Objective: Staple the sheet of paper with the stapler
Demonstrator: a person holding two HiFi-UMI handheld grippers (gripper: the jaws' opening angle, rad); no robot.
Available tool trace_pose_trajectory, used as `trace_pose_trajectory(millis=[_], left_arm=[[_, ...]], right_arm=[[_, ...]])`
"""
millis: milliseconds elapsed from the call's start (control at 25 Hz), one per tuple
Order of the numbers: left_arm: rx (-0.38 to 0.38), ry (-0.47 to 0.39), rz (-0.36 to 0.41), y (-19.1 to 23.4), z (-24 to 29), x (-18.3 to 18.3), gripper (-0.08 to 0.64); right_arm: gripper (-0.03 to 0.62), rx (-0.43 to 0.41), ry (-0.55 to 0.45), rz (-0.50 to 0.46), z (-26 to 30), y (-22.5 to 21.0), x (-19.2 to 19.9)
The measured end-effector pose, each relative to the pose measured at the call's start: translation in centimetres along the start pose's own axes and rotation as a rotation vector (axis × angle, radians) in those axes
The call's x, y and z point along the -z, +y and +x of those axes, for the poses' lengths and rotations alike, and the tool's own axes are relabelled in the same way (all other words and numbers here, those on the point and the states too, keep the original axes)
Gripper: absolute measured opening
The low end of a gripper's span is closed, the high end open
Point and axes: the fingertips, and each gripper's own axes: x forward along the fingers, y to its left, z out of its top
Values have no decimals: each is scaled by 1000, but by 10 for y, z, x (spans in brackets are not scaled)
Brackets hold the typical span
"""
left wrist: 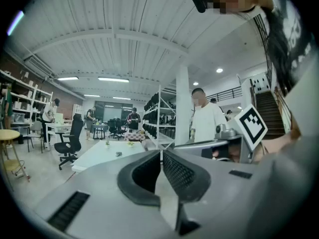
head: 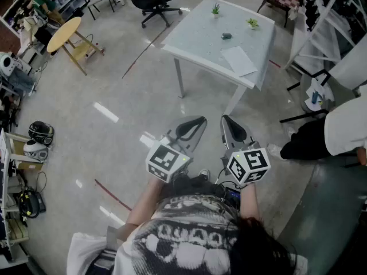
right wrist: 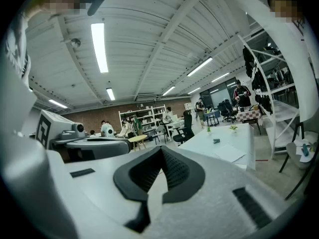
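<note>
I am holding left gripper (head: 192, 129) and right gripper (head: 232, 132) pressed together, empty, short of the table (head: 195, 42); stapler (head: 227, 36) and sheet of paper (head: 239, 61) are lying there untouched.

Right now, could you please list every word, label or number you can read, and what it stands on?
No text can be read.
Black-and-white square marker cubes: patterns only, no letters.
White print on the person's dark T-shirt: too distorted to read.
White sheet of paper on the white square table: looks blank.
</note>
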Motion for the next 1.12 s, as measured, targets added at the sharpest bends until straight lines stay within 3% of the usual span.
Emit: trace_pose_trajectory(millis=[560,680,880,1120], left_arm=[[-55,46,-10,15,23,10,13],[-50,56,0,30,39,10,14],[-8,62,11,70,79,13,13],[78,73,59,150,139,11,12]], right_arm=[[-8,-14,21,68,19,-38,12],[29,-6,35,81,33,-55,16],[32,48,42,106,79,-97,19],[39,149,62,114,171,-161,17]])
